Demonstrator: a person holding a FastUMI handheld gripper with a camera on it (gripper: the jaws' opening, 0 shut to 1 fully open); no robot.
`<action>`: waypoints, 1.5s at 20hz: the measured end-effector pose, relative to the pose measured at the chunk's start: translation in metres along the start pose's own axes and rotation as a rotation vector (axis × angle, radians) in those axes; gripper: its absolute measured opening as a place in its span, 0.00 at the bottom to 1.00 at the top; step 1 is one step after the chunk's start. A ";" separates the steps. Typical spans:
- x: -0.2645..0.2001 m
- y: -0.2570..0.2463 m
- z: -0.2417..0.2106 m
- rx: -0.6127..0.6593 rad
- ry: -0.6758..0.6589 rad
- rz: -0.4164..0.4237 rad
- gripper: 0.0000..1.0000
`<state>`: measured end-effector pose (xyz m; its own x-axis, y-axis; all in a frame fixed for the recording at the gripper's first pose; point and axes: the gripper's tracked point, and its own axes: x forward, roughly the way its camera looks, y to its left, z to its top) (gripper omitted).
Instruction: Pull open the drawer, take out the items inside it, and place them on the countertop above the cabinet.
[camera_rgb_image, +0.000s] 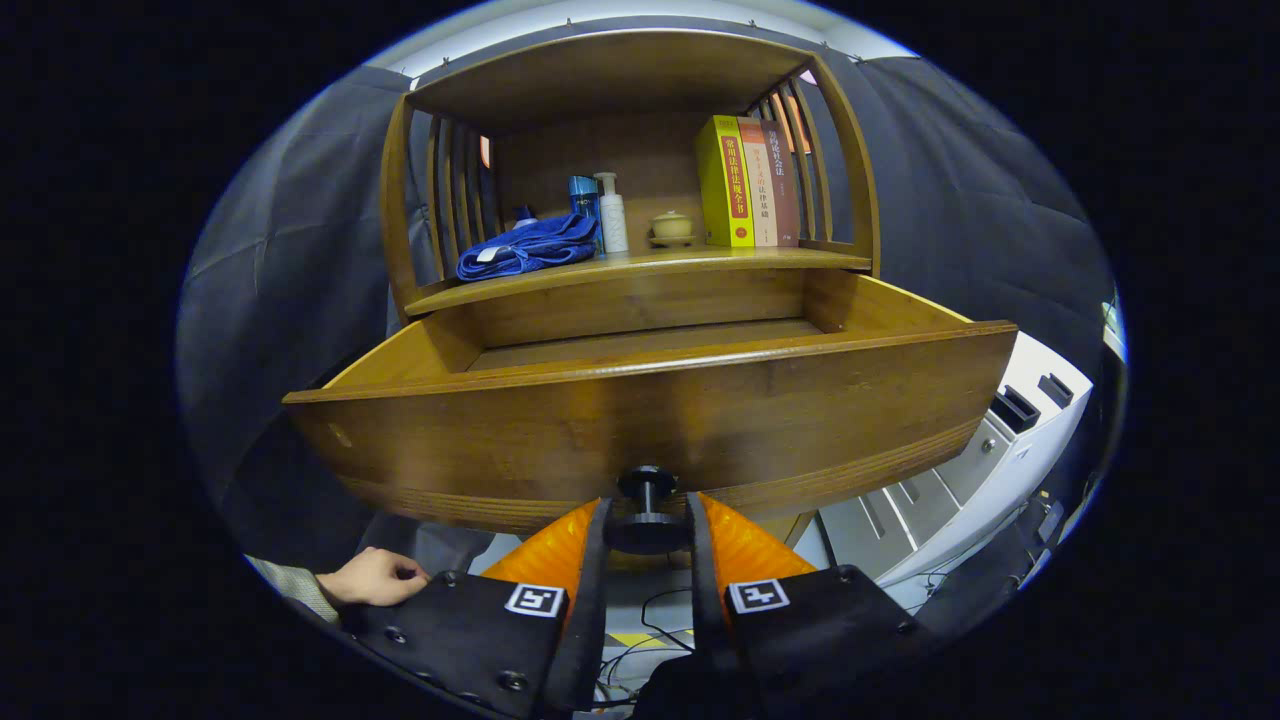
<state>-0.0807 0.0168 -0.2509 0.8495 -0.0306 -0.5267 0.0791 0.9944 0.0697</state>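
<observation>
Drawer (650, 420) pulled out just ahead of your gripper (646, 530), fingers clamped on its dark knob (645, 500). Inside looks empty, though the front panel hides most. Blue cloth (528, 248), bottles, books (748, 182) sit on the countertop (640, 264) beyond.

The gripper (646, 520) was held level, pointing forward, its two fingers (597, 545) closed from either side upon the drawer knob (646, 510), both pressing it. A hand (372, 578), loosely curled, rested beside the gripper body, a sleeve cuff behind it.
</observation>
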 end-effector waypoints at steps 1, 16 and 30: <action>0.001 0.000 -0.001 0.005 0.001 0.003 0.49; -0.050 0.002 0.104 -0.075 -0.144 0.033 0.89; 0.061 0.003 0.153 -0.170 0.103 0.035 0.89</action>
<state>0.0514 0.0025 -0.1536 0.7914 0.0061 -0.6113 -0.0464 0.9977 -0.0501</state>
